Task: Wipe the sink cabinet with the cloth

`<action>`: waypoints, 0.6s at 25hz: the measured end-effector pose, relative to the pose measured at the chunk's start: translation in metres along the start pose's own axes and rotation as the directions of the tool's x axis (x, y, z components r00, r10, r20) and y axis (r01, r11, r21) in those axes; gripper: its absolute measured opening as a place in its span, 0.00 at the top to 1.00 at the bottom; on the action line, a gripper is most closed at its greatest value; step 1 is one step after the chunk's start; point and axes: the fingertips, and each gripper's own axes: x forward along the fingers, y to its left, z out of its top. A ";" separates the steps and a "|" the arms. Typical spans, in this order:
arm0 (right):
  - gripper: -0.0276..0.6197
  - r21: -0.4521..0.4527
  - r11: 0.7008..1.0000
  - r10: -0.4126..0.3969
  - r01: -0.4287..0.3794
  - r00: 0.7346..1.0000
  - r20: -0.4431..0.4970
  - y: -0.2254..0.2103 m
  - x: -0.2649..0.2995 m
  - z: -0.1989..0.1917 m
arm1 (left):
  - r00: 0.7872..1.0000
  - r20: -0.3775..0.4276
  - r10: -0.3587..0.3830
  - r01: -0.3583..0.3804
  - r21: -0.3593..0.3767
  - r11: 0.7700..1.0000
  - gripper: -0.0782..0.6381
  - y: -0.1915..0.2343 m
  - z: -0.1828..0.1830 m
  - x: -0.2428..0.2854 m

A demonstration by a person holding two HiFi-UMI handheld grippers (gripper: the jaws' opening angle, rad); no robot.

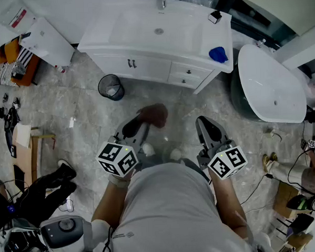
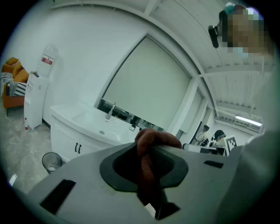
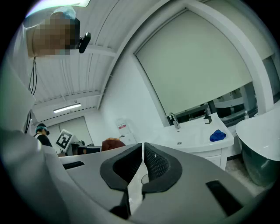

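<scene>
The white sink cabinet [image 1: 144,65] stands ahead of me, with its basin top [image 1: 147,26] and faucet [image 1: 161,0]. A reddish-brown cloth [image 1: 154,115] is pinched in my left gripper [image 1: 142,120], which is held above the floor, well short of the cabinet. In the left gripper view the cloth [image 2: 151,142] bulges out of the closed jaws of that gripper [image 2: 146,153], with the cabinet [image 2: 72,138] beyond. My right gripper [image 1: 202,121] hovers alongside, shut with nothing in it. The right gripper view shows its pads [image 3: 153,162] pressed together at the gripper's tip [image 3: 143,151].
A blue rag [image 1: 218,54] lies on the cabinet's right corner, also the blue rag [image 3: 217,135] in the right gripper view. A black waste bin [image 1: 110,87] stands before the cabinet's left door. A white bathtub [image 1: 271,85] sits right. A water dispenser [image 1: 48,41] stands left.
</scene>
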 end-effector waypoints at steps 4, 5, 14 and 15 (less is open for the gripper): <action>0.91 -0.002 1.000 -0.007 0.007 1.000 0.001 0.008 0.020 0.000 | 1.000 -0.005 -0.011 0.011 -0.002 1.000 0.80 0.019 0.010 0.002; 0.91 -0.001 1.000 -0.008 0.008 1.000 0.000 0.011 0.024 0.000 | 1.000 -0.008 -0.016 0.016 -0.004 1.000 0.81 0.023 0.012 0.002; 0.91 0.050 0.996 -0.080 0.080 0.997 -0.003 0.016 0.050 -0.005 | 0.995 -0.065 -0.073 0.071 -0.034 0.997 0.81 0.057 0.009 0.013; 0.91 0.055 0.994 -0.094 0.094 0.996 -0.005 0.012 0.051 -0.005 | 0.995 -0.075 -0.072 0.069 -0.036 0.997 0.81 0.060 0.008 0.016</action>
